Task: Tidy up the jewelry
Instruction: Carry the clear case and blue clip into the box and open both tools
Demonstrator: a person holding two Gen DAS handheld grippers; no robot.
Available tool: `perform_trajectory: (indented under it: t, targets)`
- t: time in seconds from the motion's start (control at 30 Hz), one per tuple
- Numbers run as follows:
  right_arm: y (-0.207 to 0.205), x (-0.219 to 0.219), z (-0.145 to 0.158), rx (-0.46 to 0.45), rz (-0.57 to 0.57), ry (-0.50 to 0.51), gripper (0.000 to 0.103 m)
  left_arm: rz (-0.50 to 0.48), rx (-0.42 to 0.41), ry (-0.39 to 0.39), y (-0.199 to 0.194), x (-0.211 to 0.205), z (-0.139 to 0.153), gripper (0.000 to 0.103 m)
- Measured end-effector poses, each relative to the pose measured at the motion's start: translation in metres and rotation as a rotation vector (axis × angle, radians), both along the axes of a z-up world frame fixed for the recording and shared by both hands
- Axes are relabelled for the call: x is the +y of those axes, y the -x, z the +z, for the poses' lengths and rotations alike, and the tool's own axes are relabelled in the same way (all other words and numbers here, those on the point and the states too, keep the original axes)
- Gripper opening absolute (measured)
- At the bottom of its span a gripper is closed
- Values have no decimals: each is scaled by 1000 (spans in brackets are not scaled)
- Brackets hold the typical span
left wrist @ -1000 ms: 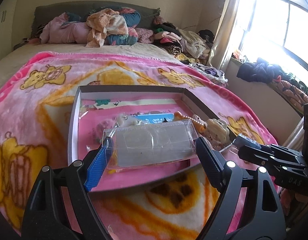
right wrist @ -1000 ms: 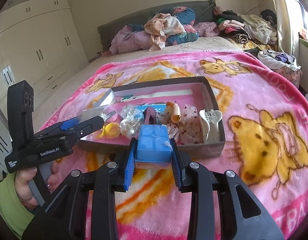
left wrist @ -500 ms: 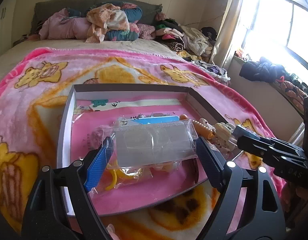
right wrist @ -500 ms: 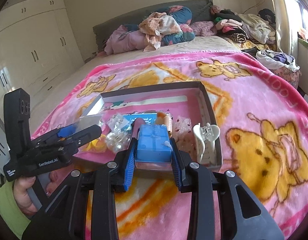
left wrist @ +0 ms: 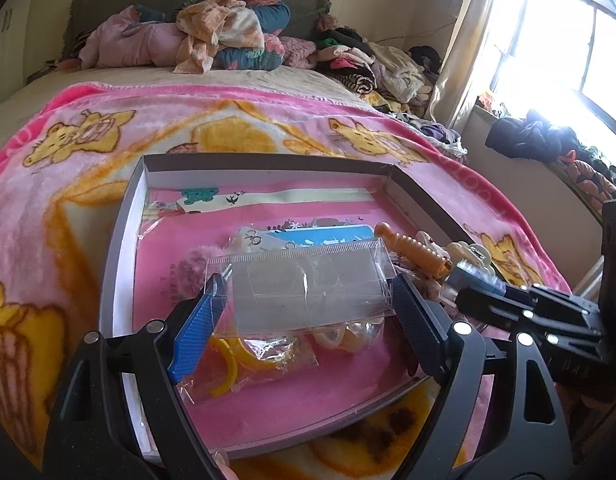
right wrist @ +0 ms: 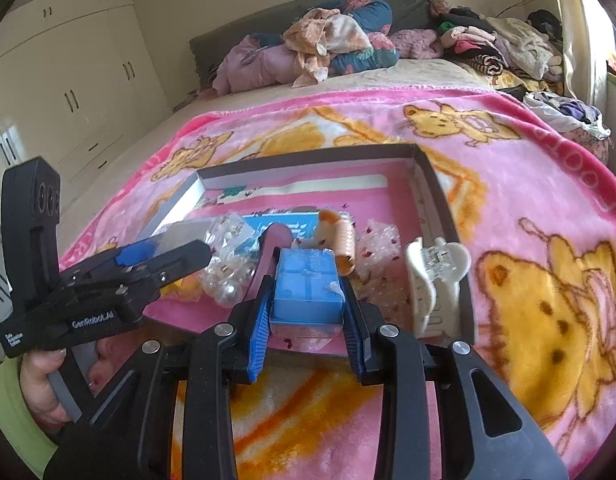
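Left hand-held gripper grips a clear plastic pouch, right hand-held gripper a small blue box; lower both gently into free spots of the tray

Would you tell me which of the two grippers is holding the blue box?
The right gripper: its pads clamp the blue box, while the left gripper holds a clear packet instead.

A clear plastic pouch and a small blue gift box hang above the open tray of jewelry.
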State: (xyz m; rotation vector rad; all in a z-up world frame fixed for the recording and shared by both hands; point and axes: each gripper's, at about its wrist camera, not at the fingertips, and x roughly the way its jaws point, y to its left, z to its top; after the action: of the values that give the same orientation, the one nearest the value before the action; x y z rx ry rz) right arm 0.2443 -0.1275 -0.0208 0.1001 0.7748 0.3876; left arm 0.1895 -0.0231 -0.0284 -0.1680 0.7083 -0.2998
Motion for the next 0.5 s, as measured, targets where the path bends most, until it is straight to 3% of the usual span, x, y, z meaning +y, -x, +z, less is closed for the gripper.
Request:
perform_trajectory:
  t: [0.2,0.33,0.5]
  targets:
    - [5,5,-6,-1,19,1,35,3,2,-4,-2,-1,-2,75]
    - [13,6,-3,-18,25,-1,50,3,3,-5,-2,0,-1,75]
    - [24,1,1,-35,17,-9,56,3,5,-6,-3,2,-3,78]
